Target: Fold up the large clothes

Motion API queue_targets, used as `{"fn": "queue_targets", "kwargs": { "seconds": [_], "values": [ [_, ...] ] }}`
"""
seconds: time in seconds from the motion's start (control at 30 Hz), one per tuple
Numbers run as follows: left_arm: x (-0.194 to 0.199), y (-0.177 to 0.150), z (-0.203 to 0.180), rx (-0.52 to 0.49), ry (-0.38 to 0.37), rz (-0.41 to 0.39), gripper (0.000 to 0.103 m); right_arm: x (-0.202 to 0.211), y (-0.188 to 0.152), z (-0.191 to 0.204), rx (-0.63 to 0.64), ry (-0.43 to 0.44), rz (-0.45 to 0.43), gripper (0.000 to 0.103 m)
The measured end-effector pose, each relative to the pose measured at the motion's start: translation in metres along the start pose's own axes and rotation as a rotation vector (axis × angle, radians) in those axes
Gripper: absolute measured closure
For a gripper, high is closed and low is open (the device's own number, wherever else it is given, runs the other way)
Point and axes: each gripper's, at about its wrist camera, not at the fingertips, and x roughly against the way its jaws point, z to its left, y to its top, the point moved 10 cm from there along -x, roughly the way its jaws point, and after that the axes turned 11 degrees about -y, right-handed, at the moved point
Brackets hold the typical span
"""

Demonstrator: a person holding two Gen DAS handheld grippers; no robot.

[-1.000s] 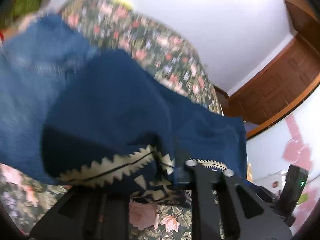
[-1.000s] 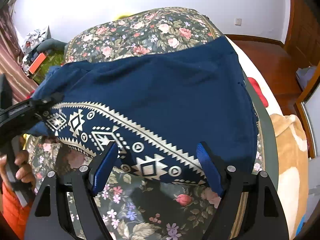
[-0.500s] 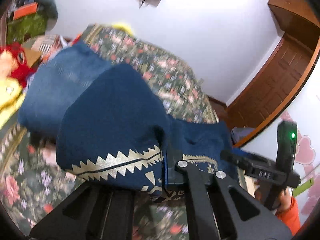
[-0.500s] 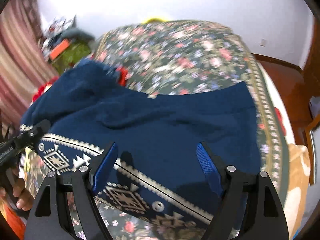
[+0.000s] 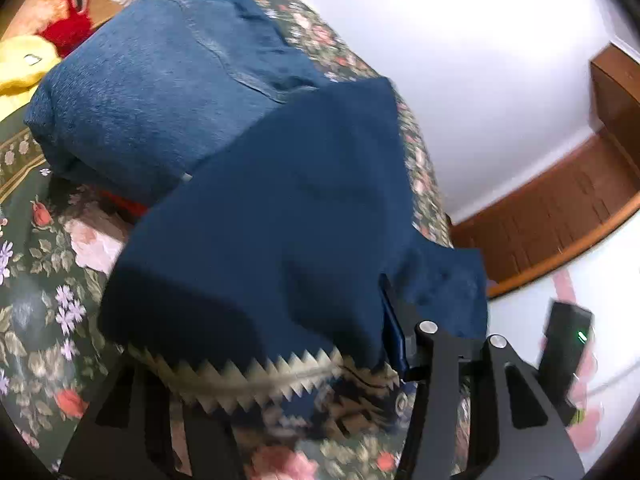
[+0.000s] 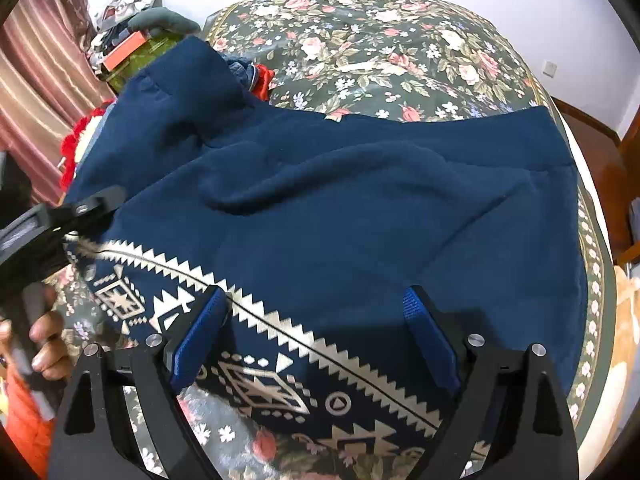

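Floral bedspread [image 6: 400, 60], white wall [image 5: 480, 80], navy garment [image 6: 340, 208]

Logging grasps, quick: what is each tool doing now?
Left tool: closed on the navy garment.
Right tool: open, holding nothing, above the garment's patterned hem.

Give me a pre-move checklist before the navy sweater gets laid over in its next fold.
1. Left gripper clamped on the navy sweater: ok, patterned edge pinched.
2. Right gripper gripping cloth: not ok, jaws wide open above the patterned band.
3. Sweater flat: not ok, a ridge of wrinkle crosses the middle.
4. Far hem resting on the floral bedspread: ok.
5. Clear of the folded denim garment: not ok, the sweater overlaps it.
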Motion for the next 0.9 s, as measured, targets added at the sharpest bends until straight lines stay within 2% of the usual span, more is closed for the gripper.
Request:
{"fn": "queue_targets", "kwargs": {
  "seconds": [0.03,0.07,0.1,0.17,0.2,0.3,0.43,0.53,0.6,0.67,0.73,0.8,0.9],
  "values": [
    [-0.001,0.000,0.003,0.014,0.004,-0.003,0.051,0.002,-0.001,-0.001,-0.011,0.003,-0.002,0.015],
    [-0.003,0.001,0.005,0.032,0.004,-0.006,0.058,0.005,-0.002,-0.001,-0.017,-0.003,-0.005,0.015],
    [-0.003,0.001,0.000,0.027,-0.009,-0.010,0.075,0.006,-0.004,-0.001,-0.018,-0.013,-0.009,0.015],
    [0.004,-0.001,-0.016,-0.040,-0.002,-0.025,0.084,0.008,-0.008,-0.005,-0.011,-0.036,-0.040,0.015],
    [0.009,0.001,-0.033,-0.107,0.009,-0.048,0.086,0.007,-0.009,-0.006,-0.010,-0.040,-0.050,0.015],
    [0.018,0.006,-0.085,-0.239,0.001,-0.083,0.092,-0.011,-0.019,-0.010,-0.015,-0.047,-0.005,0.011],
    [0.006,0.012,-0.150,-0.334,-0.027,-0.084,0.092,-0.007,-0.017,-0.014,-0.034,-0.053,0.002,0.011],
    [-0.008,0.010,-0.191,-0.419,-0.041,-0.072,0.092,0.007,-0.022,-0.028,-0.096,-0.011,0.006,0.011],
    [-0.020,0.003,-0.228,-0.486,-0.074,-0.059,0.092,0.023,-0.024,-0.046,-0.147,0.020,-0.036,0.011],
    [-0.033,-0.005,-0.250,-0.547,-0.086,-0.038,0.092,0.034,-0.032,-0.072,-0.195,-0.016,-0.063,0.011],
    [-0.044,-0.021,-0.267,-0.596,-0.082,-0.007,0.092,0.040,-0.045,-0.098,-0.222,-0.076,-0.049,0.011],
    [-0.065,-0.038,-0.279,-0.620,-0.082,0.049,0.092,0.045,-0.059,-0.124,-0.252,-0.132,-0.036,0.011],
    [-0.099,-0.072,-0.282,-0.611,-0.106,0.165,0.092,0.055,-0.078,-0.158,-0.329,-0.153,-0.027,0.011]
  ]
}}
